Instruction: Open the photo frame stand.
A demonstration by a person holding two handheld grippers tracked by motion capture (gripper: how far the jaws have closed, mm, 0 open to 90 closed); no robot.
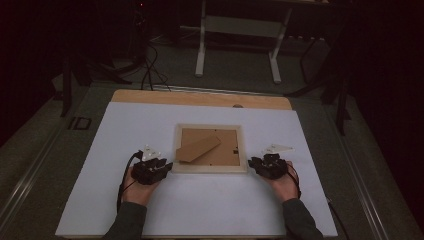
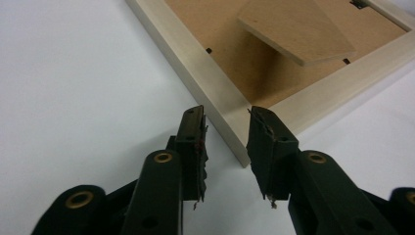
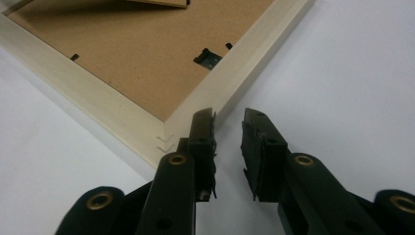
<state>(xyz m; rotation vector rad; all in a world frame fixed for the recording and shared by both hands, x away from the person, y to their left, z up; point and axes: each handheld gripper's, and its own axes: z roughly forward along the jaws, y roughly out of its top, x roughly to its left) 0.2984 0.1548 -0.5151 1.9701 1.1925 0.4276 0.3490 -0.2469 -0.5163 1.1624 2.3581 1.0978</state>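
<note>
Flanking the frame (image 1: 210,170), parted jaws face its near corners.

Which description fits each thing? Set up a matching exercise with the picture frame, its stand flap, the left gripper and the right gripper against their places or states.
Things:
1. picture frame
2. stand flap
3. left gripper
4. right gripper

Descriptions:
A. jaws apart, a frame corner between their tips
B. face down on the white table cover
C. jaws apart beside a frame corner, nothing between them
D. slanted across the brown backing

Pairs: 1-B, 2-D, 3-A, 4-C
</note>
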